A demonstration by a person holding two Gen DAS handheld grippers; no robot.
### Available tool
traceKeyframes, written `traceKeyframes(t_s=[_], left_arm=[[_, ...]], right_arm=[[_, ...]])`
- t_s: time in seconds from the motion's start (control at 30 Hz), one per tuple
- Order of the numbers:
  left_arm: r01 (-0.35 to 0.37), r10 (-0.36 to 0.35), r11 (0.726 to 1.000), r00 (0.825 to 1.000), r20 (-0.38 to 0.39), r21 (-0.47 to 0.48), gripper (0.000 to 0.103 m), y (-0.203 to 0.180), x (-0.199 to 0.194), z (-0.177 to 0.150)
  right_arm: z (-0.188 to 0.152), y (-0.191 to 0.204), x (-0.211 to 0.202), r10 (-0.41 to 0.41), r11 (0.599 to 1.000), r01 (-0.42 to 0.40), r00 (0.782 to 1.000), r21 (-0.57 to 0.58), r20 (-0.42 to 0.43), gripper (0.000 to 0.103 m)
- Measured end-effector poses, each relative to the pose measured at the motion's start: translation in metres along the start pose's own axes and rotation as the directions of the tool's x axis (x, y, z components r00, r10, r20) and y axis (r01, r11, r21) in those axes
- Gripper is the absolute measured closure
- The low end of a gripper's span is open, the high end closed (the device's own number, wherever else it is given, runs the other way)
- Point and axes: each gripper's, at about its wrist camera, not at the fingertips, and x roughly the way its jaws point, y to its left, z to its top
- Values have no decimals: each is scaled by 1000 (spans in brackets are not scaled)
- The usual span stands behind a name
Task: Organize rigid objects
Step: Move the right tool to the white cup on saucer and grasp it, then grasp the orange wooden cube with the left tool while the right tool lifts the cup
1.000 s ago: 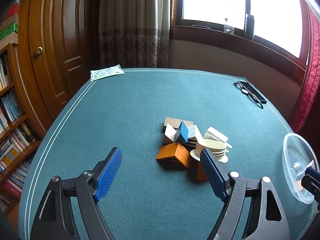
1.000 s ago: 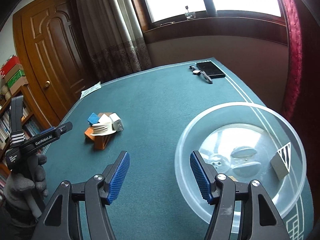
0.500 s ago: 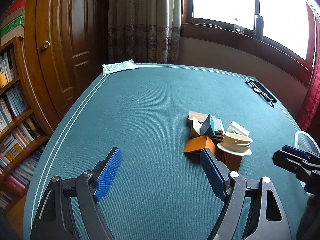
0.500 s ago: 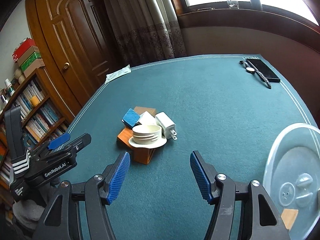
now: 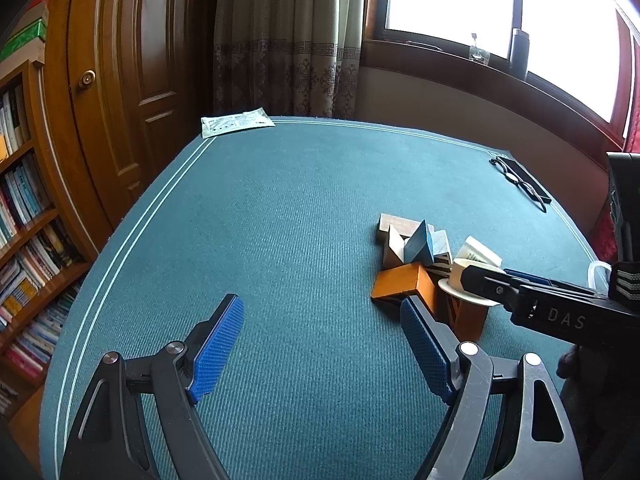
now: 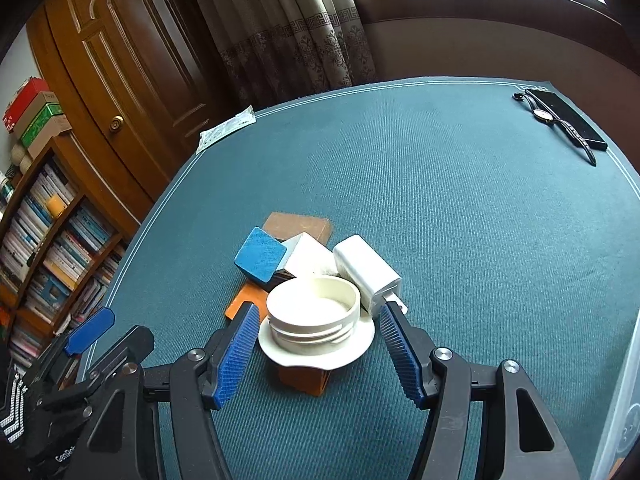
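Observation:
A heap of small rigid objects lies on the green table (image 6: 460, 216). A cream threaded lid (image 6: 316, 320) rests on an orange block (image 6: 306, 380), beside a white charger (image 6: 366, 274), a blue block (image 6: 260, 258), a white block (image 6: 310, 258) and a brown slab (image 6: 298, 226). My right gripper (image 6: 316, 342) is open, its pads on either side of the lid, not touching. My left gripper (image 5: 322, 342) is open and empty, left of the heap (image 5: 416, 256). The right gripper also shows in the left wrist view (image 5: 504, 282).
A clear plastic bowl edge (image 6: 624, 408) sits at the right. A black phone with a watch (image 6: 560, 120) lies at the far right corner. A white packet (image 5: 236, 124) lies at the far left corner. A bookshelf (image 5: 24, 216) stands left of the table.
My right gripper has swung left from over the clear bowl to the heap and now straddles the cream lid. My left gripper drifted left, so the heap sits further right in its view.

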Motion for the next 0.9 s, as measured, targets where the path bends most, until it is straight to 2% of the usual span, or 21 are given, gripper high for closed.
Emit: traceKeyframes(t_s=[0.07,0.13,0.17,0.57,0.9], left_arm=[[0,0,1000,1000,-3,1,22,-1,1,0],[-2,2,1000,1000,-7,2,22,-1,2,-1],[-3,3,1000,1000,-10,1,22,-1,3,-1],[11,-10,1000,999,-44,30,22,-16,11,-4],[90,-85,993,994,-66,77,22,-47,4,-9]], right_arm=[[-1,4,2,-6,1000,6,1000,-19,-3,37],[-3,6,2,-12,999,12,1000,-37,-5,49],[-4,6,1,-12,999,12,1000,-44,0,51],[-32,-15,-37,-11,997,13,1000,-72,23,51],[-37,-38,-70,43,999,-44,997,15,68,51]])
